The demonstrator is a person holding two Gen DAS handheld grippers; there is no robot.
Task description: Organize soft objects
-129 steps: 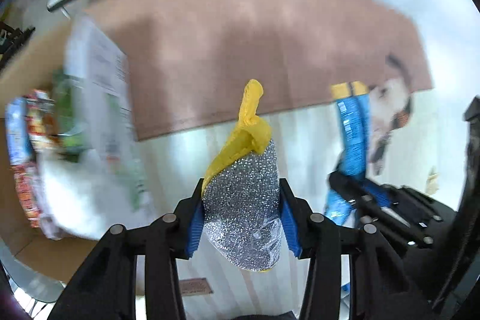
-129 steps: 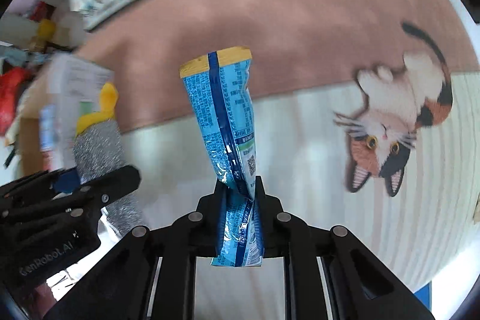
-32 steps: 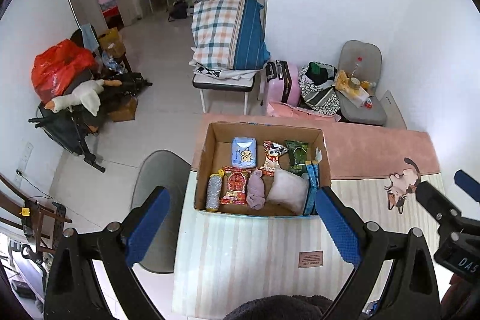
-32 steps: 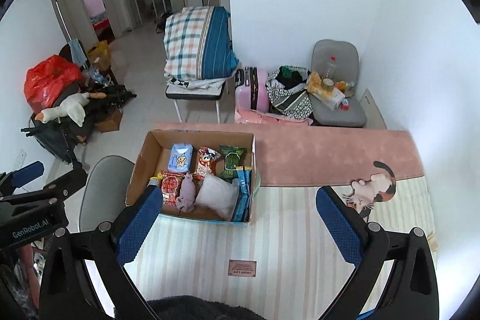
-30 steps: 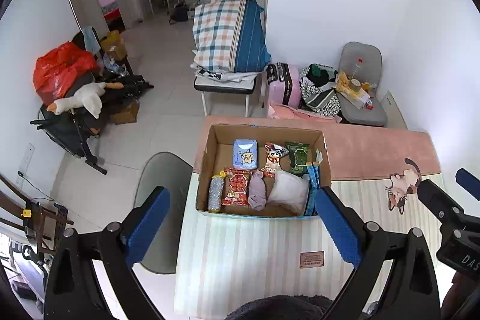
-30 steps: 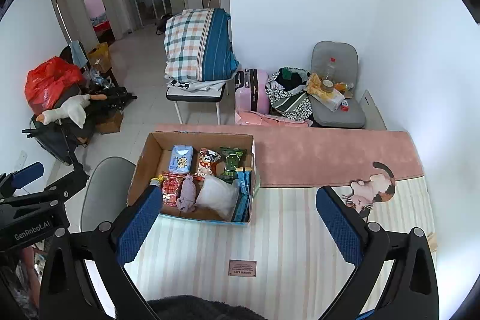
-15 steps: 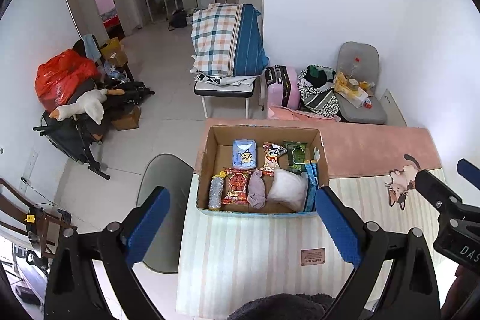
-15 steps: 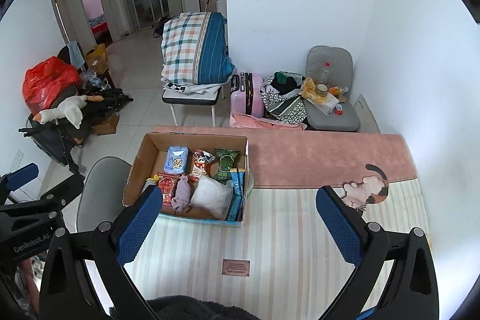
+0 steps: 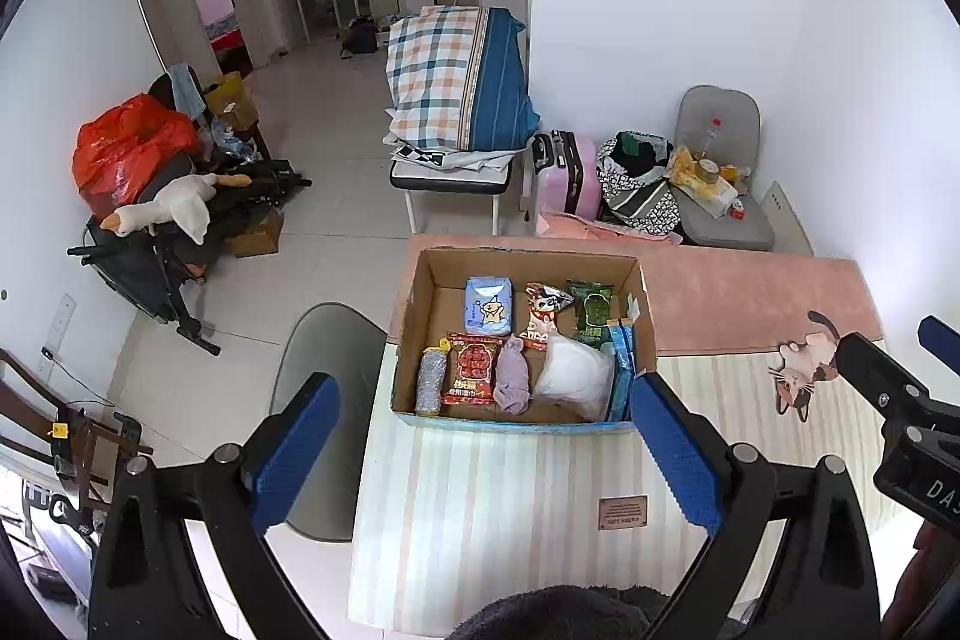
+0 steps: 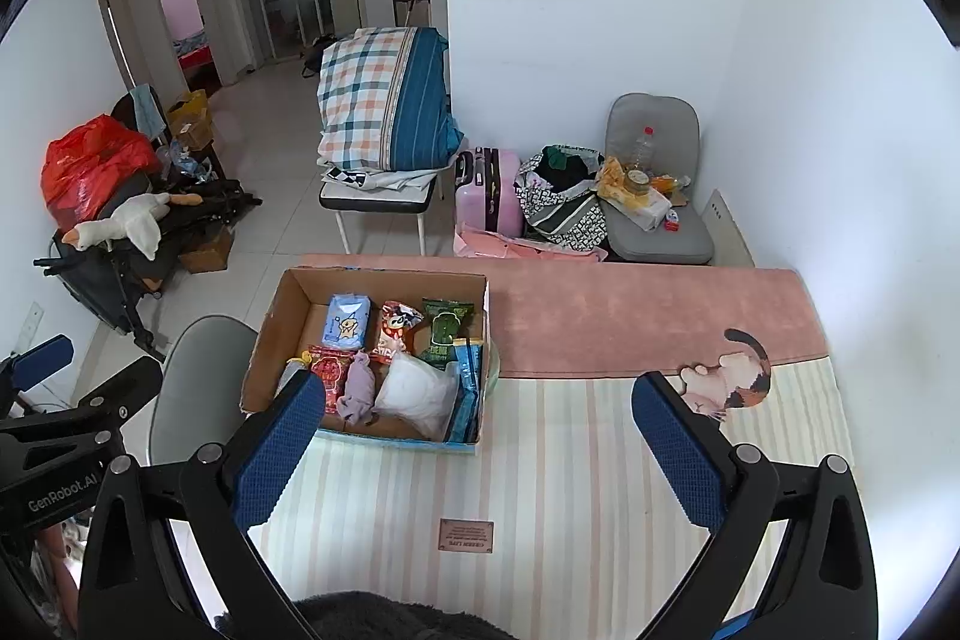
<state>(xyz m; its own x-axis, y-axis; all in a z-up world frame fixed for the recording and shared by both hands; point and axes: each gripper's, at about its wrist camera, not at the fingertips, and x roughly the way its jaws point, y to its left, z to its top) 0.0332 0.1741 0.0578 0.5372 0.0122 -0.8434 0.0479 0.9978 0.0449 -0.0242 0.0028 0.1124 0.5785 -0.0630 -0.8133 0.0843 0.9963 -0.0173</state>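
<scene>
An open cardboard box (image 9: pixel 420 298) (image 10: pixel 276 322) stands on the striped table mat. It holds the silver scrubber with a yellow top (image 9: pixel 431 377), a red packet (image 9: pixel 472 367), a purple cloth (image 9: pixel 513 381), a white soft bag (image 9: pixel 573 373), the blue snack bag (image 9: pixel 622 370) upright at the right wall, and snack packs behind. My left gripper (image 9: pixel 483 448) is open and empty, high above the table. My right gripper (image 10: pixel 477 451) is open and empty, also high above.
The table carries a pink and striped mat with a cat figure (image 9: pixel 801 361) at the right. A grey chair (image 10: pixel 192 376) stands left of the table. Beyond are a bench with a plaid bundle (image 9: pixel 456 82), a pink suitcase (image 9: pixel 564 181) and clutter.
Earlier my left gripper held the scrubber and my right held the blue snack bag; both now lie in the box. Both grippers are open and have pulled back high above the table.
</scene>
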